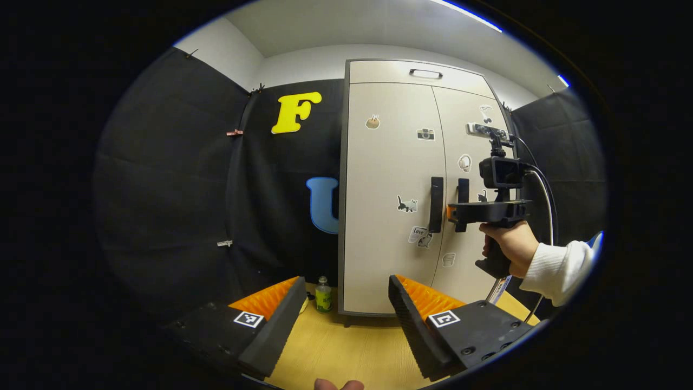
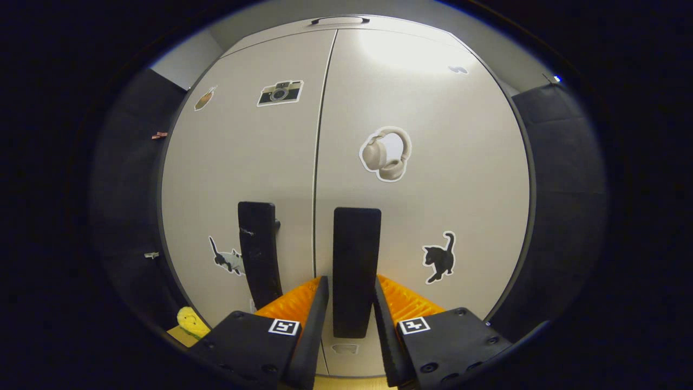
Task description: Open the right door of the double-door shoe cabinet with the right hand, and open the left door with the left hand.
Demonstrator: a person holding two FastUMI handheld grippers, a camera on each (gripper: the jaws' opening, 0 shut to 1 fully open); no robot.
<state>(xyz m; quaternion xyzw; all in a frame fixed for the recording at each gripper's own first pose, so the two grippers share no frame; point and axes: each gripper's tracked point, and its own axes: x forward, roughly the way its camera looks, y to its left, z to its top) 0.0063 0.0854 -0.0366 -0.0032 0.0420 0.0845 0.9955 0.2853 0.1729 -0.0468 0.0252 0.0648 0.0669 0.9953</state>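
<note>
The left tongs (image 1: 344, 309) hang spread wide over the wooden table (image 1: 346, 346), well short of the shoe cabinet (image 1: 379, 260). A small bottle (image 1: 324, 295) stands just left of the cabinet's base. Both doors are closed. The left door's handle (image 1: 436, 204) is free; the right tongs (image 2: 349, 303) pinch the right door's handle (image 2: 355, 254).
</note>
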